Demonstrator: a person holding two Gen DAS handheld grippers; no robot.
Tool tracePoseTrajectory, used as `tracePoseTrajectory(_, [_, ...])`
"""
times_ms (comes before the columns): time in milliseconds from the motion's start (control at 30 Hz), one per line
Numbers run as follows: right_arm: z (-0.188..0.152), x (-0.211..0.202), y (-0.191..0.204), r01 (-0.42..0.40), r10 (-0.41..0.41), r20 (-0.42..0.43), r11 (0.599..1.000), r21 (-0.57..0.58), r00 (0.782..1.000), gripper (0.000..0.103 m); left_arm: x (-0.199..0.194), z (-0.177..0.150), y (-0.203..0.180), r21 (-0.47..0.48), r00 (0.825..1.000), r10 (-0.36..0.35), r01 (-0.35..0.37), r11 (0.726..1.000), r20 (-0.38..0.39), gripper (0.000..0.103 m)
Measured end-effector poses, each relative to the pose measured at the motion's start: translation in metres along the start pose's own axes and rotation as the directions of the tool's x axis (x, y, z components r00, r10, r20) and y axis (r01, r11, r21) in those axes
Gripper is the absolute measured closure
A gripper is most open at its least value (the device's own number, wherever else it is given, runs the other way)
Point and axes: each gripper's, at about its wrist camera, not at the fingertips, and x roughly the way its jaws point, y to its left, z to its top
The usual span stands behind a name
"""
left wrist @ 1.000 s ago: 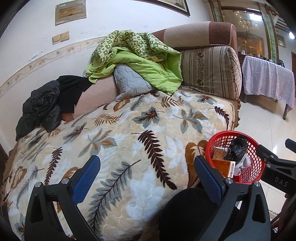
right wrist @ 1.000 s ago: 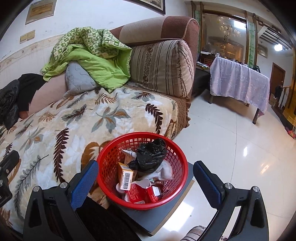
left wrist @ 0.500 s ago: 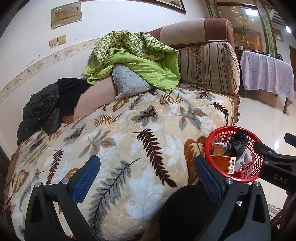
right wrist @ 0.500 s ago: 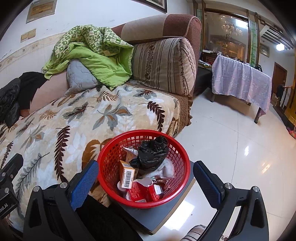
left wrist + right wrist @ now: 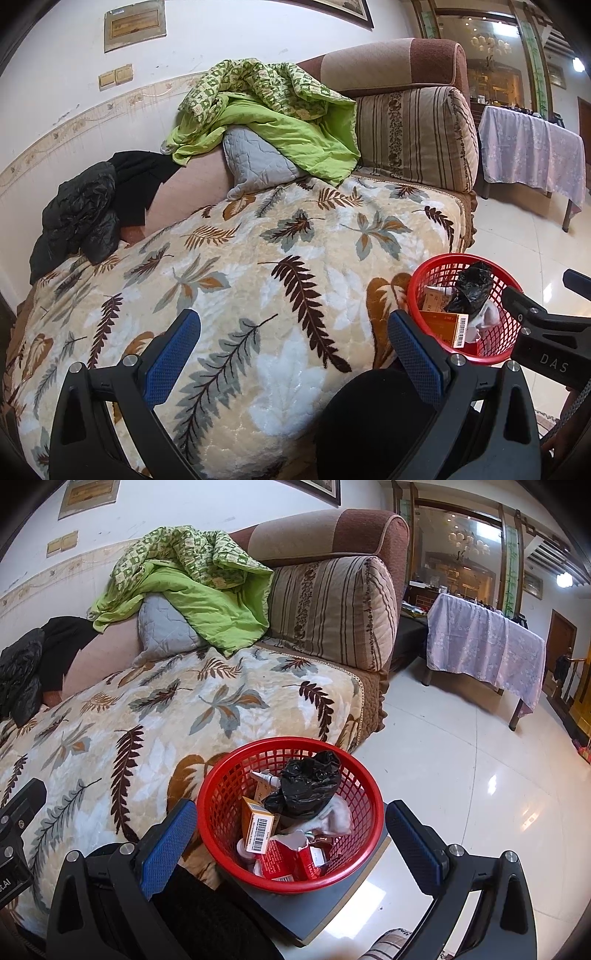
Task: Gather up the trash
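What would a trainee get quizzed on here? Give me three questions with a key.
1. True or false: the right tool grips the red basket.
2. What lies topmost in the basket? A) black bag B) green blanket C) grey pillow
3. Fill in: the basket stands on a dark ____ beside the sofa.

Key: 1 false, both tools are open and empty, including the left tool; 2 A; 3 board.
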Motion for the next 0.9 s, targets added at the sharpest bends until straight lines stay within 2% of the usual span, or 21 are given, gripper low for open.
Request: tracePoseTrajectory(900, [-0.0026, 0.0021, 0.0021, 0.0, 0.0, -0.009, 1.0, 0.001, 1.0, 0.0, 0.0017, -0.0024, 0.0031, 0.001, 1.0, -0.004, 0.004, 1.0, -0.005, 0.002])
